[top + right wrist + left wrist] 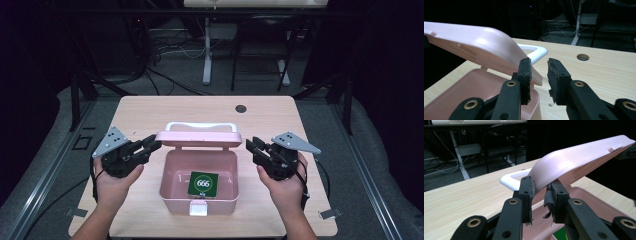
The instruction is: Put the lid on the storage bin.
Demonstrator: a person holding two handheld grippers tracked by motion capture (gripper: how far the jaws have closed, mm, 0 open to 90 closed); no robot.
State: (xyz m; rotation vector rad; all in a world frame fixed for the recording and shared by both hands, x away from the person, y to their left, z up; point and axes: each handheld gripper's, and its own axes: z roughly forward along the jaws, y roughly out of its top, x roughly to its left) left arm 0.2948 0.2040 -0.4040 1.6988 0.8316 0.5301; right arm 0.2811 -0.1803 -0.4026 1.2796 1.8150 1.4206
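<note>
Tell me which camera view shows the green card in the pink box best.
The high view: it looks straight down into the pink box, so the whole green card and its 666 are readable. The left gripper view catches just a green corner; in the right gripper view the card cannot be made out.

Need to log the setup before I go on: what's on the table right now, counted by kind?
Pink box with its lid raised: 1
Green card inside the box: 1
Hand-held tongs, left and right: 2
Total: 4
</note>
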